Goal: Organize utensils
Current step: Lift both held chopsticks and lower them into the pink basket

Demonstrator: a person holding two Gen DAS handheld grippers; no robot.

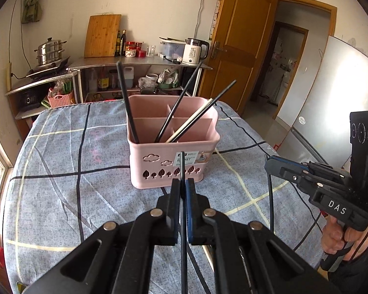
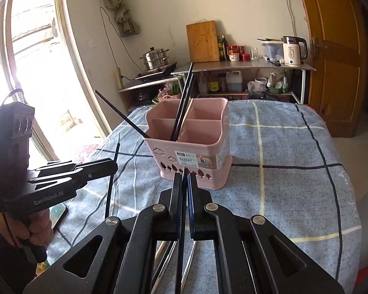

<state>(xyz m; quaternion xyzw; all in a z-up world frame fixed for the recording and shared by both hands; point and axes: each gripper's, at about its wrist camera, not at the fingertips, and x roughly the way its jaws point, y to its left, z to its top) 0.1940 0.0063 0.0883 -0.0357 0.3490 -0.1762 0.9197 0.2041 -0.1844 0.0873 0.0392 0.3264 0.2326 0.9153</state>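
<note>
Kitchen clutter lines the back wall: a steel shelf with a kettle (image 1: 195, 51), a steamer pot (image 1: 50, 51) and a cutting board (image 1: 102, 36). Nearer, a counter under a grey-blue checked cloth (image 1: 61, 147) carries a pink utensil basket (image 1: 174, 161), divided into compartments.

Several black chopsticks (image 1: 127, 103) and one pale one lean inside the basket, tips up, spread across the front compartments.

The left gripper (image 1: 183, 183) is clenched on a single black chopstick (image 1: 182, 164), which stands nearly upright just in front of the basket's near wall. The right gripper (image 2: 184, 180) is likewise clamped on a thin black chopstick (image 2: 184, 171), whose tip only just shows above the pads; more utensils lie on the cloth beneath it.

Such a chopstick is probably light, stiff and smooth, so it would tend to pivot or slip between flat pads if held near one end. A hold close to the middle, square across the pads, seems the safer choice, with enough length left below to drop into a compartment. The basket itself looks light plastic and could slide or tip if a stick catches its rim or a divider.
</note>
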